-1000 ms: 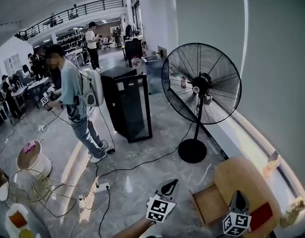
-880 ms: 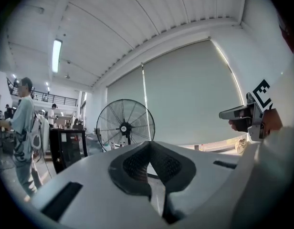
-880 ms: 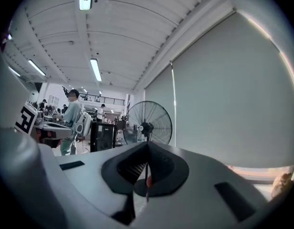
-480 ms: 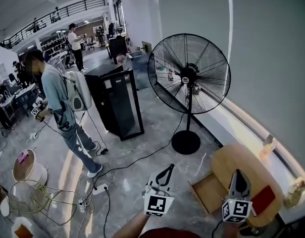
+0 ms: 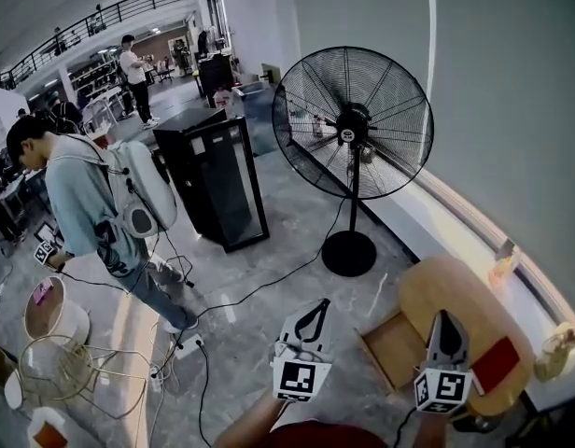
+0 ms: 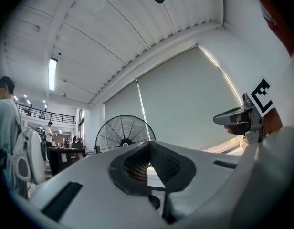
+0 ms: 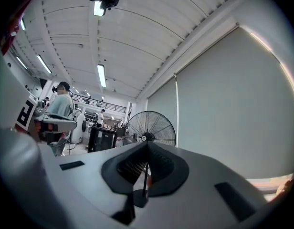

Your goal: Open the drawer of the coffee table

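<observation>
The round wooden coffee table (image 5: 455, 297) stands at the lower right of the head view, under the window ledge. Its drawer (image 5: 392, 348) is pulled out to the left, and the inside looks bare. My left gripper (image 5: 317, 308) hangs over the floor left of the drawer, shut with nothing in it. My right gripper (image 5: 443, 317) hovers above the table's near edge, also shut and holding nothing. Both point level, away from me. In the left gripper view the jaws (image 6: 148, 144) meet at the tip; the right gripper view shows its jaws (image 7: 147, 144) closed the same way.
A tall standing fan (image 5: 353, 124) rises beyond the table, its base (image 5: 349, 253) on the floor. A black cabinet (image 5: 213, 180) and a person with a backpack (image 5: 91, 213) are at the left. Cables (image 5: 259, 292) cross the floor. A red item (image 5: 493, 362) lies on the table.
Both grippers have risen a little in the head view and stayed shut. The person with the backpack has moved left and nearer. The drawer stands pulled out throughout.
</observation>
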`<state>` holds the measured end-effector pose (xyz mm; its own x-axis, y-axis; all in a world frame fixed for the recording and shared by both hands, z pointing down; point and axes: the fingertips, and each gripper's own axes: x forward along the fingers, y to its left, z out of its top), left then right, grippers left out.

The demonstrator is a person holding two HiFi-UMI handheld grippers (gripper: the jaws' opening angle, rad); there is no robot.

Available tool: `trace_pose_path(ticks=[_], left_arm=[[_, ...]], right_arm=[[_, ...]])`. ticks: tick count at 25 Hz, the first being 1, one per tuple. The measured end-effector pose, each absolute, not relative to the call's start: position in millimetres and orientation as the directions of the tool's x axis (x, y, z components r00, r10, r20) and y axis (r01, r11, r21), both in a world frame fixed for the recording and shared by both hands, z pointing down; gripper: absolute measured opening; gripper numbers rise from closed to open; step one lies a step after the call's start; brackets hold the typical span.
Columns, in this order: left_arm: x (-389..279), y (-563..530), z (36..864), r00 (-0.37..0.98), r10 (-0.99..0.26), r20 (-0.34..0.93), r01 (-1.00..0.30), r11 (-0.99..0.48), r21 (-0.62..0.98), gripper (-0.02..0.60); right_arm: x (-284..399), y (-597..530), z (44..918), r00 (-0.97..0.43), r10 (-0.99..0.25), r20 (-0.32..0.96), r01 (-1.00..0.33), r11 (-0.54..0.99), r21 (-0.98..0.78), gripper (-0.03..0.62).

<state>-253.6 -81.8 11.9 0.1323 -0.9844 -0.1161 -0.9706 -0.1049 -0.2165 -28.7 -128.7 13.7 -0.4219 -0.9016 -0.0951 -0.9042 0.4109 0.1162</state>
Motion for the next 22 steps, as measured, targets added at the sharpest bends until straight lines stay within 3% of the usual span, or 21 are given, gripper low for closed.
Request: trace_pose_path(ticks=[22], left_arm=[[-257.2, -76.8, 18.2, 0.115, -0.989, -0.094, -0.966, -0.089, -0.243, 0.006]], right_arm=[[-38.3, -121.4, 19.8, -0.444, -0.893, -0.08, -0.893, 0.433, 0.125, -0.005]])
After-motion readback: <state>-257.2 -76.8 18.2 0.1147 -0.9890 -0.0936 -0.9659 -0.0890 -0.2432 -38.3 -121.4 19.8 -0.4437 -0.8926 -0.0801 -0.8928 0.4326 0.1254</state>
